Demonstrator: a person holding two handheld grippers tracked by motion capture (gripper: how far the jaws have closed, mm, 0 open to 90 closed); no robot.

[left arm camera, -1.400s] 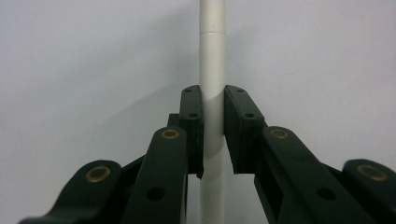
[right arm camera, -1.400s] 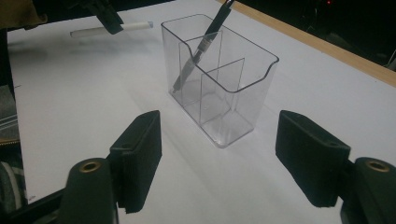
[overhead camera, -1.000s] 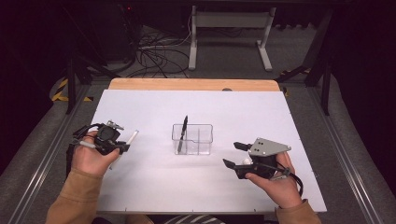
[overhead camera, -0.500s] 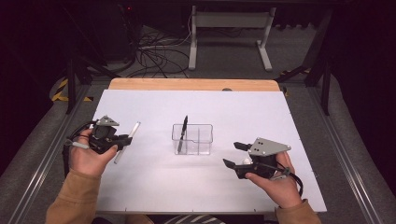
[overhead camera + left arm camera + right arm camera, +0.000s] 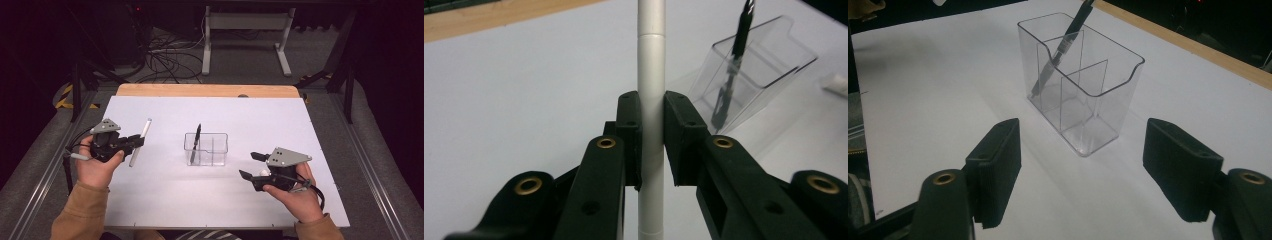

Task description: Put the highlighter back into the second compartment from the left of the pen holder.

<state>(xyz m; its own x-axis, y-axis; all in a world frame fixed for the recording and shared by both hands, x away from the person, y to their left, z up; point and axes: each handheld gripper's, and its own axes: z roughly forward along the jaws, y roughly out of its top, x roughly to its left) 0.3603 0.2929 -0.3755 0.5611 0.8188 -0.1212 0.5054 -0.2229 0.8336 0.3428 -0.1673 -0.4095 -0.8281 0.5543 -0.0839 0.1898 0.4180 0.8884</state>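
My left gripper (image 5: 136, 140) (image 5: 652, 135) is shut on a white pen (image 5: 141, 141) (image 5: 651, 75), held above the left side of the table. A clear plastic organiser (image 5: 206, 149) (image 5: 1083, 82) (image 5: 756, 75) with dividers stands in the middle of the white table (image 5: 210, 200). A black pen (image 5: 195, 143) (image 5: 1063, 47) (image 5: 731, 70) leans in its left compartment. My right gripper (image 5: 252, 166) (image 5: 1083, 175) is open at the right, its jaws wide apart and pointing at the organiser, with nothing between them.
A wooden strip (image 5: 207, 90) runs along the table's far edge. Behind it are cables (image 5: 160, 55) and a grey stand (image 5: 245, 30) on the floor. A small white object (image 5: 835, 84) lies beyond the organiser in the left gripper view.
My left gripper has lifted and turned the white pen, which now points more toward the far side. The right gripper has stayed in place.
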